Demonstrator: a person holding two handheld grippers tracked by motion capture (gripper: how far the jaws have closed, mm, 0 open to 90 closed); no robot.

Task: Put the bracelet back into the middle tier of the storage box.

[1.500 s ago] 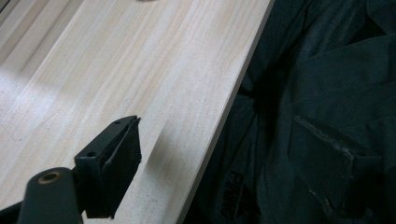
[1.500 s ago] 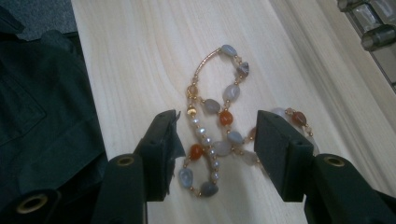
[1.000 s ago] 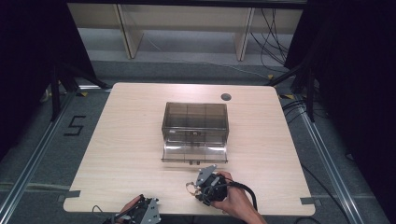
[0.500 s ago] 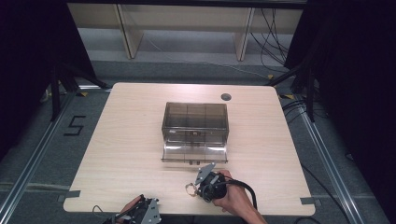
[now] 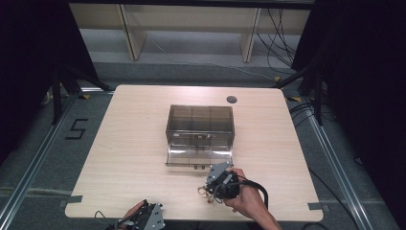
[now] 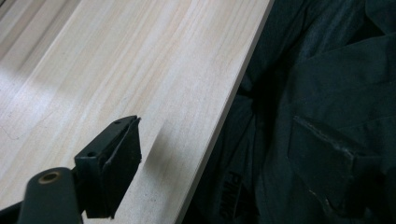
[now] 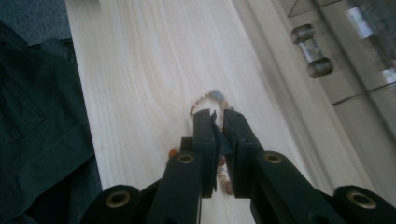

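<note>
A smoky clear box [image 5: 200, 120] stands mid-table with its drawer [image 5: 198, 157] pulled out toward me. Just in front of the drawer is my right gripper [image 5: 214, 188], shut on a beaded bracelet [image 5: 205, 192]. In the right gripper view the jaws [image 7: 218, 116] pinch the bracelet [image 7: 210, 96]; its loop sticks out past the tips and more beads hang below over the wood. My left gripper [image 5: 146, 221] rests at the table's near edge. One black jaw shows in the left gripper view, its pad [image 6: 122, 170] bare and nothing against it.
A round cable hole [image 5: 231, 99] sits at the back right of the table [image 5: 134, 143]. The drawer's handle [image 7: 311, 51] shows in the right gripper view. Dark clothing [image 6: 327, 116] lies beyond the near table edge. Black frames and cables flank the table.
My right gripper with the bracelet has edged slightly away from me, toward the drawer. The left gripper has stayed put.
</note>
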